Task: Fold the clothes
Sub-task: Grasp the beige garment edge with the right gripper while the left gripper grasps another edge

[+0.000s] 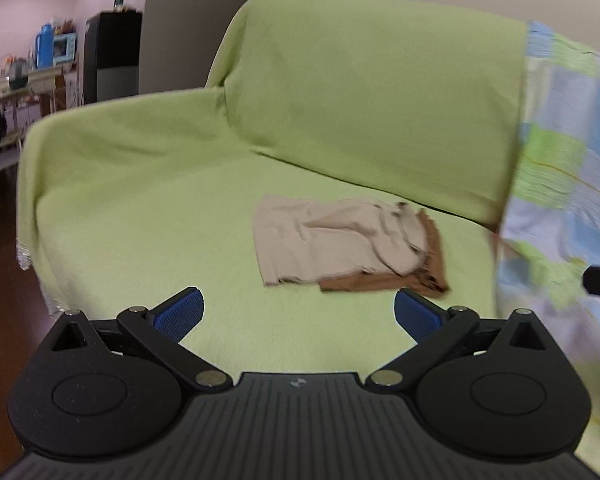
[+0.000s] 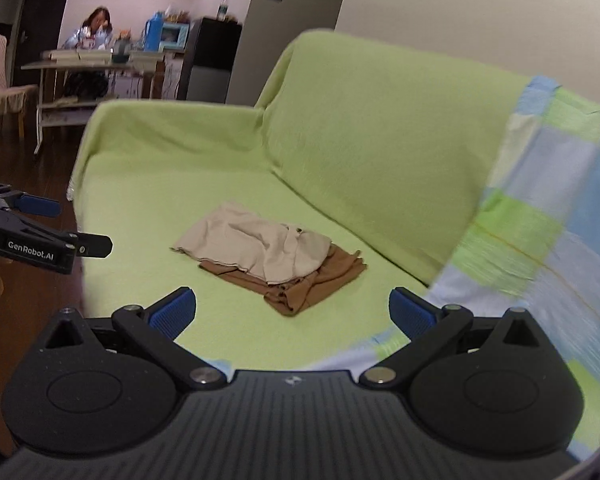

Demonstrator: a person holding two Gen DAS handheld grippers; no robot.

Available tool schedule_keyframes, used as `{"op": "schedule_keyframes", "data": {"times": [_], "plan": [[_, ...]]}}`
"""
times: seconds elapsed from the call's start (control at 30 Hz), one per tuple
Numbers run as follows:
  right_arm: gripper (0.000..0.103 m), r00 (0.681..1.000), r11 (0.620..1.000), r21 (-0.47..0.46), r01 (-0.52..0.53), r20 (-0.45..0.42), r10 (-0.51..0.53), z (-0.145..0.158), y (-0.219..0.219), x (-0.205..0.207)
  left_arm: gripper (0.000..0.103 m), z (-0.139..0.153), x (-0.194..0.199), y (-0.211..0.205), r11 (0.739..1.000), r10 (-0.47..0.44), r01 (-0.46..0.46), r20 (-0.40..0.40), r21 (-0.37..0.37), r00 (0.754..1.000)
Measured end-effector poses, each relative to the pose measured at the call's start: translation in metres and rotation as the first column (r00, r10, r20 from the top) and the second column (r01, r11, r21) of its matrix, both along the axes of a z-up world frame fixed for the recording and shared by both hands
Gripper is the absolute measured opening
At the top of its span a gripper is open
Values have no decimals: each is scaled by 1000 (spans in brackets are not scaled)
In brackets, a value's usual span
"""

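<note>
Fingers [image 1: 180, 314] [image 2: 172, 312] of both grippers spread apart, empty, above the green-covered sofa [image 2: 148, 200] holding folded clothes [image 2: 272, 256].

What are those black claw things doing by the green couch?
A person is holding two grabber tools and is folding clothes. Right now the left gripper and the right gripper are both open and holding nothing, up above the seat of the green-covered sofa. On the seat lies a beige garment, folded over, on top of a brown garment. Neither tool touches the clothes. A checked blue and green blanket hangs at the side.
</note>
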State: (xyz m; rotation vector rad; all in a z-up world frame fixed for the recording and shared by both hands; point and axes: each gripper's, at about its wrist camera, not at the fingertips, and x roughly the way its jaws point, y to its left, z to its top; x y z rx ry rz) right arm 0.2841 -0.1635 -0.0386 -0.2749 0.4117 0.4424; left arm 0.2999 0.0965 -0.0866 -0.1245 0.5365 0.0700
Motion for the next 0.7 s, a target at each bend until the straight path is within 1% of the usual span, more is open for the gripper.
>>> {"op": "schedule_keyframes", "data": {"times": [0.03, 0.07, 0.13, 0.17, 0.2, 0.23, 0.27, 0.33, 0.37, 0.43, 0.5, 0.53, 0.67, 0.7], "plan": [[101, 1000, 1000, -2, -7, -16, 7, -6, 6, 18, 102, -4, 11, 1, 1000, -5, 5, -2, 15, 1000], [99, 999, 1000, -5, -14, -32, 14, -12, 11, 36, 102, -10, 22, 4, 999, -13, 13, -4, 39, 1000], [87, 998, 1000, -9, -28, -64, 27, -25, 23, 72, 102, -19, 40, 8, 997, -26, 27, -7, 77, 1000], [79, 996, 999, -11, -35, -80, 34, -31, 28, 89, 102, -24, 47, 11, 997, -20, 20, -8, 74, 1000], [76, 995, 999, -12, -42, -96, 41, -37, 34, 107, 102, -29, 54, 14, 998, -12, 13, -9, 69, 1000], [76, 995, 999, -17, -42, -93, 40, -41, 37, 116, 102, -35, 59, 19, 999, 6, -5, -14, 44, 1000], [76, 996, 999, -23, -36, -82, 34, -49, 44, 135, 102, -40, 62, 22, 999, 14, -13, -20, 37, 1000], [74, 998, 1000, -19, -22, -62, 21, -58, 51, 158, 102, -49, 66, 27, 999, 27, -26, -31, 28, 999], [72, 998, 1000, -14, -5, -59, 5, -63, 54, 168, 102, -53, 69, 27, 999, 35, -33, -37, 37, 999], [71, 997, 1000, 4, 27, -67, -26, -73, 61, 187, 102, -60, 74, 27, 999, 19, -18, -49, 34, 999], [63, 995, 998, 29, 58, -89, -55, -83, 67, 205, 102, -65, 81, 29, 1000, -14, 14, -42, 2, 999], [61, 994, 998, 16, 59, -88, -57, -87, 71, 209, 102, -68, 84, 32, 999, -34, 33, -38, -28, 999], [58, 994, 998, -35, 60, -85, -63, -103, 89, 223, 102, -79, 96, 42, 992, -51, 48, -22, -119, 998], [55, 994, 997, -48, 60, -84, -64, -106, 93, 226, 102, -81, 98, 45, 988, -58, 56, -11, -145, 998]]}}
